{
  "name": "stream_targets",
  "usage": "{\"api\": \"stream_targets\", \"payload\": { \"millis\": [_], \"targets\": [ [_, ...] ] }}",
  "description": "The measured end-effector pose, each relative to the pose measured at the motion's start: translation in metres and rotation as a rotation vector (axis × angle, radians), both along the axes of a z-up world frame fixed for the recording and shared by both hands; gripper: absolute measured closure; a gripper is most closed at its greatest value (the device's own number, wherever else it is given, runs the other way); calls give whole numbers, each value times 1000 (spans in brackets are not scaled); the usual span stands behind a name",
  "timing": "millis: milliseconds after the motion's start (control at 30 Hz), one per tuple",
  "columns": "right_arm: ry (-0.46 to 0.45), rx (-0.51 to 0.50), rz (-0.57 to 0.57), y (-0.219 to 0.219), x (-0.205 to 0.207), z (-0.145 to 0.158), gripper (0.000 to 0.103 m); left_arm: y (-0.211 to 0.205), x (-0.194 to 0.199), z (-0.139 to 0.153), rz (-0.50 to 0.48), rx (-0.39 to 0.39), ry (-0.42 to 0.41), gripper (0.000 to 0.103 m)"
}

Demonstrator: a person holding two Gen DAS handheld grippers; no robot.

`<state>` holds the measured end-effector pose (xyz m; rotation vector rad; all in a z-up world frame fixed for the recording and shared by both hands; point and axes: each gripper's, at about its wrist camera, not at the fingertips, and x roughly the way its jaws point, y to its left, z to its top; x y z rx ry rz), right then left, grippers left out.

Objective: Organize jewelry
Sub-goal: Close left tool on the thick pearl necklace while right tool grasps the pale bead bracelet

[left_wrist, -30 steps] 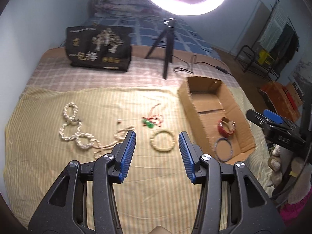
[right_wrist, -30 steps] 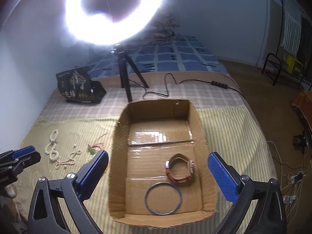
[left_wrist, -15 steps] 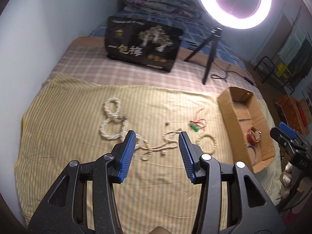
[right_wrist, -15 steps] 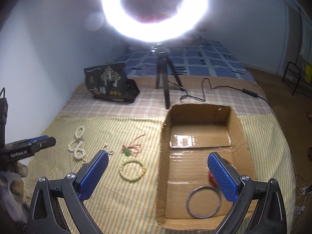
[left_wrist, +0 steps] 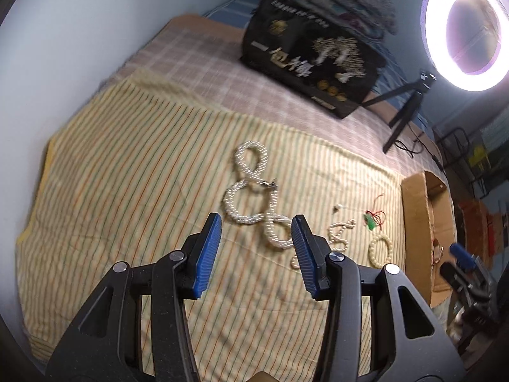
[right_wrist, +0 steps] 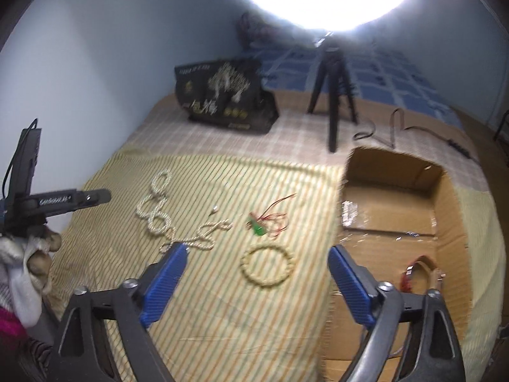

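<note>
A long white pearl necklace [left_wrist: 251,191] [right_wrist: 165,219] lies in loops on the striped yellow cloth. My left gripper [left_wrist: 257,248] hangs open just short of its near loop, nothing between the pads. A cream bead bracelet [right_wrist: 266,269] [left_wrist: 380,250] lies right of it, and a green pendant on red cord [right_wrist: 265,221] [left_wrist: 373,219] sits beyond. My right gripper [right_wrist: 257,281] hovers over the bracelet; its jaws are closing and the pads touch nothing. The cardboard box [right_wrist: 442,210] [left_wrist: 416,219] at the right holds a red-strapped watch [right_wrist: 420,272].
A black printed bag [right_wrist: 222,95] [left_wrist: 315,60] and a ring light on a small tripod [right_wrist: 332,102] [left_wrist: 404,117] stand at the back of the bed. A cable [right_wrist: 397,127] trails behind the box. A pale wall runs along the left edge.
Both grippers swung left across the bed: the left from the bracelet to the pearl necklace, the right from over the box to the bracelet. The right jaws narrowed a little.
</note>
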<state>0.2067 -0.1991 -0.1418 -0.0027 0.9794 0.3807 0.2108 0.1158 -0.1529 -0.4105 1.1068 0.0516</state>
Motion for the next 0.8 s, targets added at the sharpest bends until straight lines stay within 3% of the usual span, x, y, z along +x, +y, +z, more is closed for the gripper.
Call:
{"api": "stream_targets", "payload": {
  "millis": [233, 433, 600, 800],
  "targets": [
    [80, -12, 52, 18, 6, -24, 41, 12, 15, -27, 44, -60, 59, 57],
    [148, 1, 69, 22, 18, -42, 61, 13, 28, -44, 51, -67, 97, 60],
    [211, 34, 73, 24, 28, -60, 67, 10, 37, -56, 53, -79, 120, 63],
    [226, -21, 90, 36, 34, -72, 70, 10, 45, -68, 55, -74, 145, 67]
  ]
}}
